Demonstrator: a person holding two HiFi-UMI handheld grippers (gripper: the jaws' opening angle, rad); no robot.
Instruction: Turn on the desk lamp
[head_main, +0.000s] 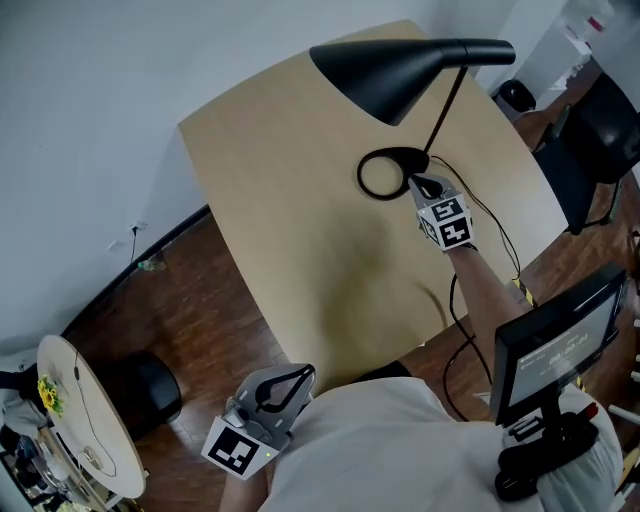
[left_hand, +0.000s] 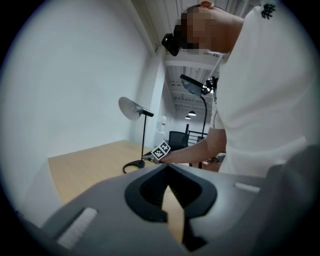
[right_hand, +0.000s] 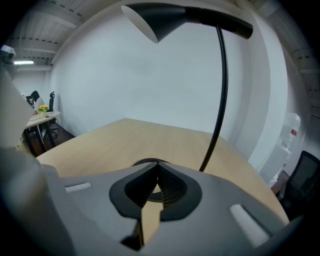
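Note:
A black desk lamp stands at the far side of the light wooden table (head_main: 290, 200). Its cone shade (head_main: 400, 70) hangs over the tabletop and a thin stem (right_hand: 220, 100) rises from a ring-shaped base (head_main: 385, 172). No glow shows under the shade. My right gripper (head_main: 425, 187) is shut, its tips right at the near-right rim of the ring base (right_hand: 150, 162), with nothing between them. My left gripper (head_main: 285, 385) is shut and empty, held low by the person's body at the table's near edge. The lamp (left_hand: 132, 107) shows far ahead in the left gripper view.
A black cable (head_main: 455, 300) runs from the lamp base off the table's right edge. A monitor (head_main: 555, 345) stands at the lower right, with a dark office chair (head_main: 600, 130) beyond it. A round side table (head_main: 90, 420) and a black bin (head_main: 150, 390) are on the wood floor at the left.

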